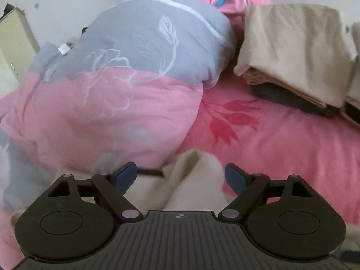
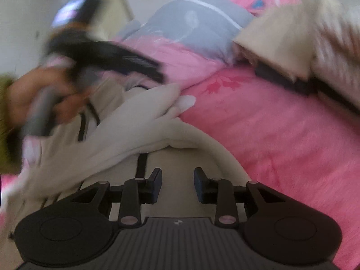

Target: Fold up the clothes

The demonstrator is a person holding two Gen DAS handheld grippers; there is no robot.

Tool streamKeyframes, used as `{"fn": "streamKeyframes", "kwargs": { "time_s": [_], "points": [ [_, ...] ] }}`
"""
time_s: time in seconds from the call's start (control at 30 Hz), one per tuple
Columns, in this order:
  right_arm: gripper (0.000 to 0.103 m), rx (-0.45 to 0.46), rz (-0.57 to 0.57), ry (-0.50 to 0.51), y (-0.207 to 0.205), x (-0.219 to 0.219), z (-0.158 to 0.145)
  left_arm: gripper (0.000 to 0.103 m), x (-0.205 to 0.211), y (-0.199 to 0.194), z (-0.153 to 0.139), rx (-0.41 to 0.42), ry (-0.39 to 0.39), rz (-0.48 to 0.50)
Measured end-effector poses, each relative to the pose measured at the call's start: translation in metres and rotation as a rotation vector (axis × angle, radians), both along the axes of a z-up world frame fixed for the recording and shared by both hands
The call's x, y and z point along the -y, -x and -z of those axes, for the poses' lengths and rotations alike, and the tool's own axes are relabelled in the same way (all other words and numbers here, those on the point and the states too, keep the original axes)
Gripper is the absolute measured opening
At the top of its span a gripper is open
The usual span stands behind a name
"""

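Observation:
A cream garment (image 2: 126,135) with dark trim lies crumpled on the pink bed sheet (image 2: 281,146). My right gripper (image 2: 177,181) hovers over its near part, the jaws standing partly apart with only fabric showing behind the gap. In the left wrist view the same cream garment (image 1: 191,182) bunches up just below my left gripper (image 1: 180,175), which is open wide with nothing pressed between its blue pads. A person's hand (image 2: 45,105) carries that left gripper, blurred, at the upper left of the right wrist view.
A pink and grey flowered duvet (image 1: 135,67) is heaped at the back left. A stack of folded beige and dark clothes (image 1: 292,51) sits at the back right on the sheet (image 1: 281,148). A pale cabinet (image 1: 13,45) stands by the wall.

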State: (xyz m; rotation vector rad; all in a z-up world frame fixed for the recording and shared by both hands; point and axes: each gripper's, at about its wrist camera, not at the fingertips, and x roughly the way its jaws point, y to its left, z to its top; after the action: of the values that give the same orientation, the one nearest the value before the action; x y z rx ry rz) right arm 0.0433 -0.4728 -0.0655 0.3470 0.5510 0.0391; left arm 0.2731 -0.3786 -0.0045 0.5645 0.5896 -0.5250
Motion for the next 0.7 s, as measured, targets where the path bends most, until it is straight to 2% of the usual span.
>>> {"fn": "streamKeyframes", "kwargs": {
  "time_s": [0.1, 0.17, 0.2, 0.27, 0.33, 0.4, 0.47, 0.63, 0.7],
  "points": [
    [0.036, 0.011, -0.004, 0.038, -0.005, 0.004, -0.024, 0.071, 0.005, -0.014, 0.009, -0.023, 0.006, -0.032],
    [0.036, -0.002, 0.017, 0.013, -0.025, 0.017, -0.029, 0.053, 0.006, -0.022, 0.017, -0.064, 0.011, -0.052],
    [0.036, -0.009, 0.021, 0.006, -0.038, 0.023, -0.029, 0.049, 0.005, -0.026, 0.021, -0.093, 0.017, -0.061],
    [0.036, -0.031, 0.025, -0.027, -0.064, 0.034, -0.024, 0.015, 0.000, -0.032, 0.027, -0.151, 0.054, -0.082],
    [0.036, -0.087, -0.001, -0.085, -0.087, 0.043, -0.010, 0.008, -0.010, -0.035, 0.027, -0.180, 0.109, -0.095],
    [0.033, -0.141, -0.025, -0.144, -0.098, 0.049, 0.007, 0.006, -0.026, -0.036, 0.020, -0.196, 0.191, -0.103],
    [0.003, -0.165, -0.035, -0.214, -0.096, 0.055, 0.020, 0.005, -0.046, -0.038, 0.010, -0.212, 0.304, -0.102],
    [0.001, -0.036, -0.015, -0.405, -0.057, 0.070, 0.018, 0.005, -0.091, -0.038, 0.001, -0.209, 0.596, -0.048],
    [0.001, 0.002, 0.005, -0.445, -0.044, 0.074, 0.016, 0.005, -0.101, -0.040, 0.006, -0.213, 0.686, -0.055]
  ]
}}
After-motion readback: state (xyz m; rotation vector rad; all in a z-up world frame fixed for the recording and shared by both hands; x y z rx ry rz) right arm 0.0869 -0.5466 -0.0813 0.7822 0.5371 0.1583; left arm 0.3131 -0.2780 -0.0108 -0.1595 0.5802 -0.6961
